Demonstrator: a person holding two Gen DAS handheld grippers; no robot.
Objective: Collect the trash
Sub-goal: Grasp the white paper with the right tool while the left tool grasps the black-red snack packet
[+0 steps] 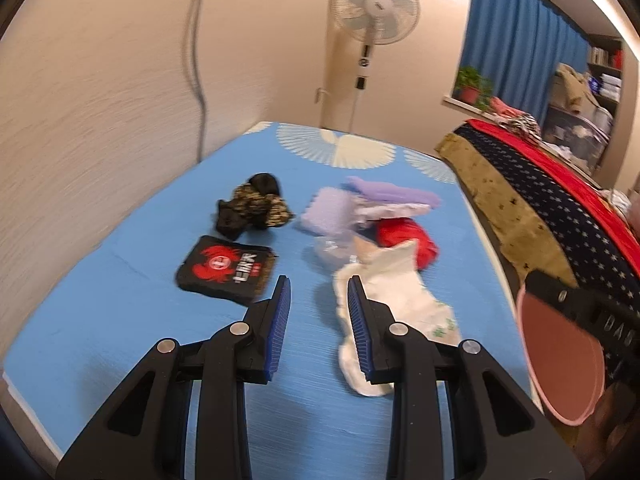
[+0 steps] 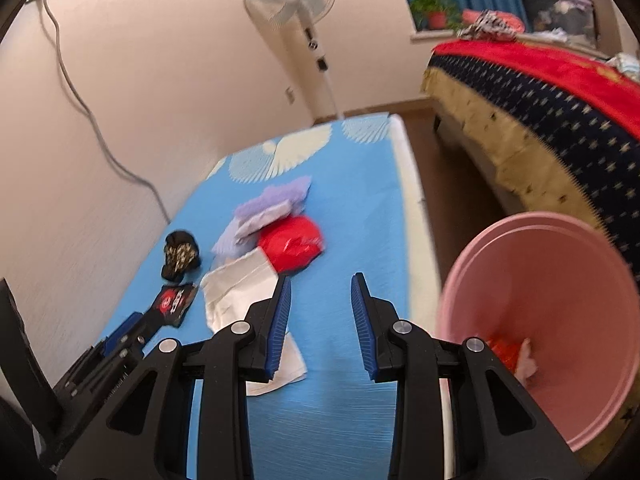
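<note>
Blue mat (image 1: 120, 320), white wrapper (image 1: 396, 300) lengthwise away, both tongs (image 1: 318, 300) (image 2: 320, 300) spread, empty.

The black snack packet (image 1: 226, 270), lying at the near left of the blue mattress, bears a red crab picture and bold white characters, too blurred to read. At the right edge of the left wrist view, raised letters "DAS" stand on the other claw's black body (image 1: 614, 326). The fan's (image 1: 374, 2) hub badge is illegible.
</note>
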